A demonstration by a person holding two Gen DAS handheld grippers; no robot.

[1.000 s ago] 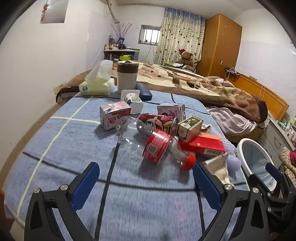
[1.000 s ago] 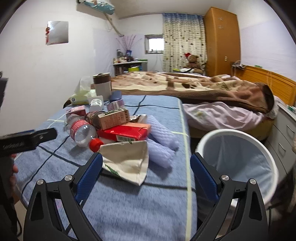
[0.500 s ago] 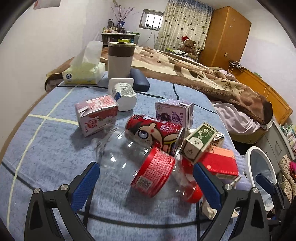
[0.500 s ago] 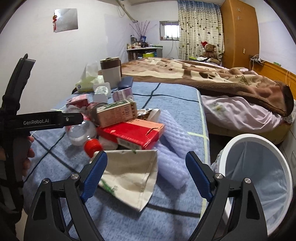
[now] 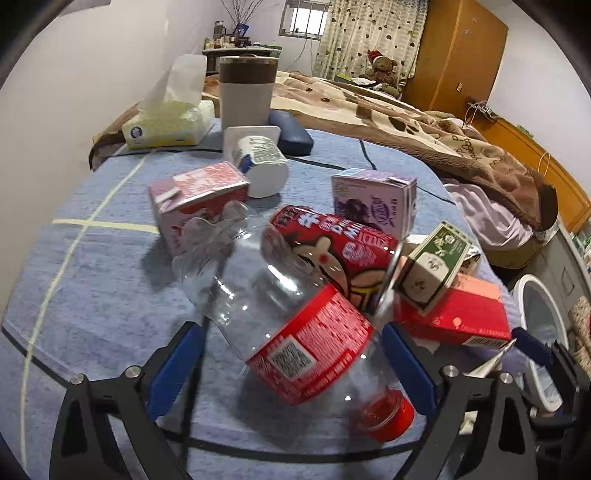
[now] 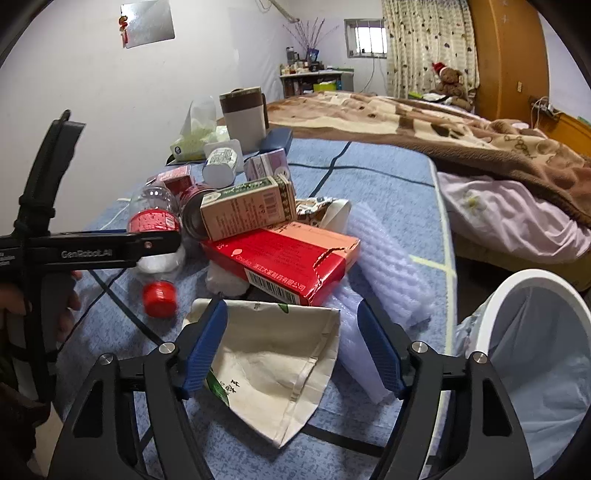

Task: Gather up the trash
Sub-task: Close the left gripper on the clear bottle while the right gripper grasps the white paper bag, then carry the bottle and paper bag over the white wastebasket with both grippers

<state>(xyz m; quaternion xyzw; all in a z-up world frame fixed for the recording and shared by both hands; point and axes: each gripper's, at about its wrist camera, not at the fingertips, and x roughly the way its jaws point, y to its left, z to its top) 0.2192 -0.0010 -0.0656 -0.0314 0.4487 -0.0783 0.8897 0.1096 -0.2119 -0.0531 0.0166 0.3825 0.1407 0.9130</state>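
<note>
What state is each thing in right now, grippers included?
Plastic bottle: lying on its side, red cap on, empty, between the left gripper's jaws.
Left gripper: open, jaws just been closing.
Right gripper: open, jaws just been closing around the cream paper bag.
Cream paper bag: flattened.
Red can: on its side.
Red box: torn open.
Trash bin: lined, open.

Home bedroom. Bed with brown patterned blanket [image 6: 424, 122], blue plaid cover [image 5: 92, 295] in foreground. Wooden wardrobe [image 5: 454, 51], heart-print curtains [image 5: 354, 33] beside small barred window [image 5: 303, 16]. Teddy bear [image 6: 448, 79] in red hat, cluttered desk [image 6: 314, 75] at far wall, tissue box [image 5: 170, 123].
</note>
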